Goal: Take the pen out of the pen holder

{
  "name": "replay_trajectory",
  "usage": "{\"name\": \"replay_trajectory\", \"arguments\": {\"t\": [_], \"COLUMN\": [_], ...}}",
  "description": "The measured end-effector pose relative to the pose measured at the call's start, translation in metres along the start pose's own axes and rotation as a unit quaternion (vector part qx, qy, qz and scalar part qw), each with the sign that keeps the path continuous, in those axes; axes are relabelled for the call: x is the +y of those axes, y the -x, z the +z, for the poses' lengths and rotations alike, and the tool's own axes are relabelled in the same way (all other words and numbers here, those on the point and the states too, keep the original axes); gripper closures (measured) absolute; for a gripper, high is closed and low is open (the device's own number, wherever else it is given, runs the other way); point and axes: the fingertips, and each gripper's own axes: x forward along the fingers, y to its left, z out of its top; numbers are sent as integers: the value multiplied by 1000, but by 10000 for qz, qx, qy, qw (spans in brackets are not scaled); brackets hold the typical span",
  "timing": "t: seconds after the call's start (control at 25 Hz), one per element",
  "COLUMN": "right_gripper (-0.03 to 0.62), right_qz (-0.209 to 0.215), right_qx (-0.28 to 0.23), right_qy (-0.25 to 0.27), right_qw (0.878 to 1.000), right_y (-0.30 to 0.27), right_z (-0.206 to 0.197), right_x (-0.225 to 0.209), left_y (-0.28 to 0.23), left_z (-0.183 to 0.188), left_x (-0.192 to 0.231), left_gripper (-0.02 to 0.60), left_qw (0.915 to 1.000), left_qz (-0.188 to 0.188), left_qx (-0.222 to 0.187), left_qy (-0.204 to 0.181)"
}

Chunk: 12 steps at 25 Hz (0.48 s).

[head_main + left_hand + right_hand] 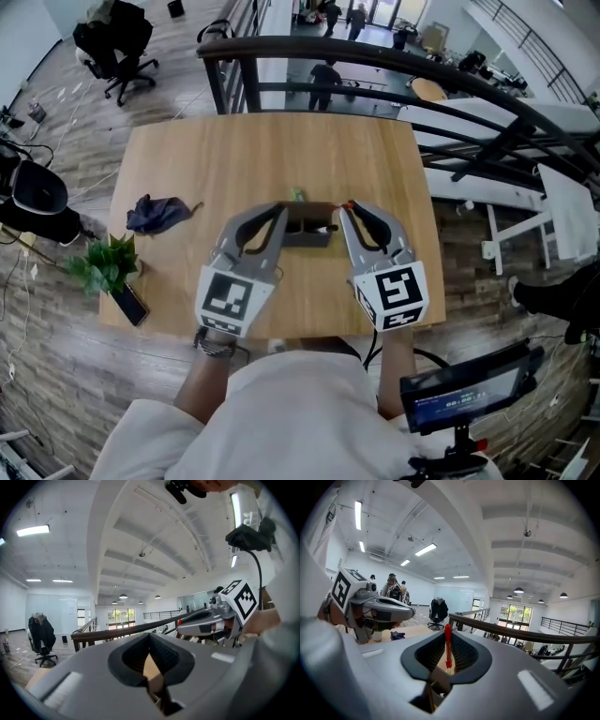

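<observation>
Head view: right tool (346, 207) covers nearly all of the red pen (447, 644).

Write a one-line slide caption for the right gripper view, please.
Right gripper shut on a red pen, with the left gripper close beside it.

The tabletop (187, 169) is showing pale wood with a fine grain and a matt finish. The left gripper (279, 208) and the right gripper (350, 208) are both wearing smooth, matt grey plastic shells, and their jaws are carrying dark ribbed pads that are looking rubbery. The pen (447, 646) is gleaming as glossy red plastic. The pen holder (307, 232) is looking dark and matt. A blue cloth (157, 213) is lying soft and crumpled, a phone (131, 303) is showing a glossy black face, and the floor (56, 375) is showing worn wooden planks.
</observation>
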Motion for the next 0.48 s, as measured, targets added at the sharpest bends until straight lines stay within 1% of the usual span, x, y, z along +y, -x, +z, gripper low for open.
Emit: {"name": "replay_trajectory", "arguments": {"t": [0.28,0.48], "right_gripper": [554,554], "right_qz": [-227,-367], "right_qx": [-268,-404], "right_qy": [-146,-101], "right_qw": [9993,9985], "right_y": [20,26], "right_z": [17,26], "right_x": [-9,-12], "left_y": [-2,-5], "left_z": [15,27], "left_x": [-11,-15], "left_gripper": [581,581], "left_qw": [9996,9989], "left_qz": [-167,-266], "left_qx": [-132,-248], "left_qy": [-174,-292]}}
